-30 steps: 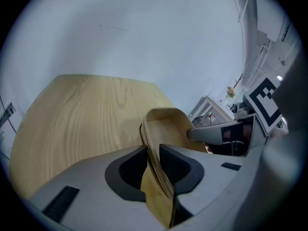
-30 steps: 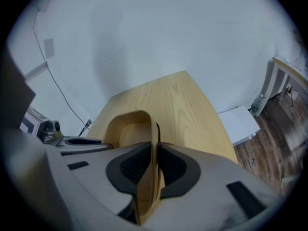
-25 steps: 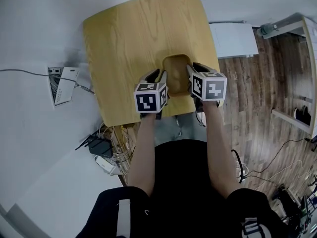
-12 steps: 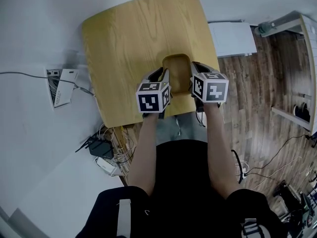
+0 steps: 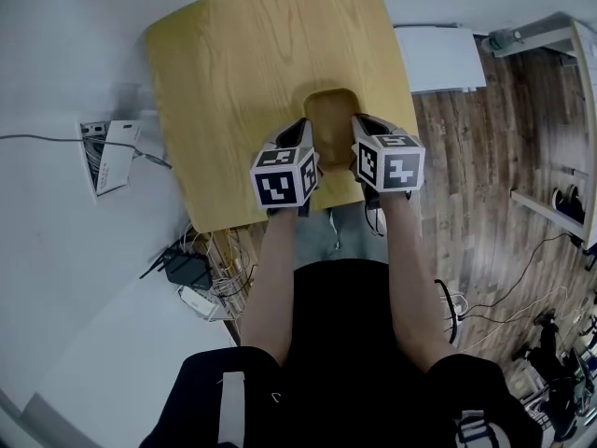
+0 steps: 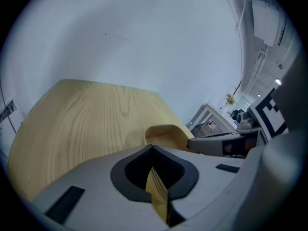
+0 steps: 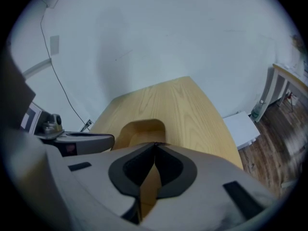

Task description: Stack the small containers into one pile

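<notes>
1. Left gripper [image 6: 153, 148] fingers have just closed, pinching the container's [image 6: 163, 130] left wall; right gripper [image 7: 155, 145] fingers clamp the right wall.
2. Container sits betw. both, long axis pointing away, near worktop [image 5: 242, 54] edge.
3. Both hands equally near.

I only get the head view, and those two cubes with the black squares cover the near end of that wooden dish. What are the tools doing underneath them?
Observer: The left gripper view looks right along the jaws. The left gripper has just closed its jaws on one side wall of the wooden container, and the thin wood is clamped between them.
Visitor: And the other tool?
Observer: In the right gripper view, the right gripper has its jaws shut on the opposite side wall in the same way, with a strip of wood pinched between them.
</notes>
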`<state>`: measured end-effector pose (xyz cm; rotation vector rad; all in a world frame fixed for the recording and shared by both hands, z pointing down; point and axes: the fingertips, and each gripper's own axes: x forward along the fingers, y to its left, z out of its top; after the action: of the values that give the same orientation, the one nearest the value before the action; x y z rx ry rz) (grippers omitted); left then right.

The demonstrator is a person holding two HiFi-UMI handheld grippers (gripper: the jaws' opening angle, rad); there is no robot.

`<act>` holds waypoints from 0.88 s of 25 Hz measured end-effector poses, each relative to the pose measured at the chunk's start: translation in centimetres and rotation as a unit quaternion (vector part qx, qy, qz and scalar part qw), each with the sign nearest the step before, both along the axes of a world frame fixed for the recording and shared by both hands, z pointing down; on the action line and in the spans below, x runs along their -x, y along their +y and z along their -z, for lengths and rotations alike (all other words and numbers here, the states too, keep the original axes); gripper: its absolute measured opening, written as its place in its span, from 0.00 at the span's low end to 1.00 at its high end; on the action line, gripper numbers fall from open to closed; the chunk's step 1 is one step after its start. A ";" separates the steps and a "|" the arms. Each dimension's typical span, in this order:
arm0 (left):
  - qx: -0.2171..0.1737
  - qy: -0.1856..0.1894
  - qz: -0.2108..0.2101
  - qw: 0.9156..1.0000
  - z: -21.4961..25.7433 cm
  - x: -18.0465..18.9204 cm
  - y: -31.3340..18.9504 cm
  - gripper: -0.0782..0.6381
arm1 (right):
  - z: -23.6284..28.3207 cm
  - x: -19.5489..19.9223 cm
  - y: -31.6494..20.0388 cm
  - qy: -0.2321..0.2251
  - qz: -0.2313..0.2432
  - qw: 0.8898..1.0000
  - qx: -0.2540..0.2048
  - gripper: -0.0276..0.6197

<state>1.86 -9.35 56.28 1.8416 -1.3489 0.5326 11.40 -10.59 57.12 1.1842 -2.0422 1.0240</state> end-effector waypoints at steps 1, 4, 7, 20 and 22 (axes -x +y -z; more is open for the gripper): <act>-0.003 -0.001 0.001 1.000 0.3 0.1 -0.2 0.11 | 0.2 0.1 -0.2 0.003 0.003 1.000 -0.003 0.05; -0.027 0.004 0.012 1.000 1.9 0.6 -1.1 0.11 | 1.9 -0.1 -1.5 -0.008 -0.003 1.000 -0.023 0.05; -0.067 0.008 0.030 0.997 4.8 1.5 -2.7 0.11 | 5.7 0.6 -3.5 -0.063 -0.002 0.996 -0.071 0.05; -0.244 0.007 0.123 0.962 21.4 7.0 -5.5 0.11 | 23.2 4.4 -7.0 -0.161 0.082 0.948 -0.261 0.05; -0.275 0.010 0.141 0.951 24.1 8.3 -5.1 0.11 | 25.6 5.0 -6.9 -0.200 0.090 0.938 -0.270 0.05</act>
<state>-6.41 -14.46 32.18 2.0134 -1.8399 -0.0243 6.40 -17.46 31.52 1.0679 -2.8225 0.6655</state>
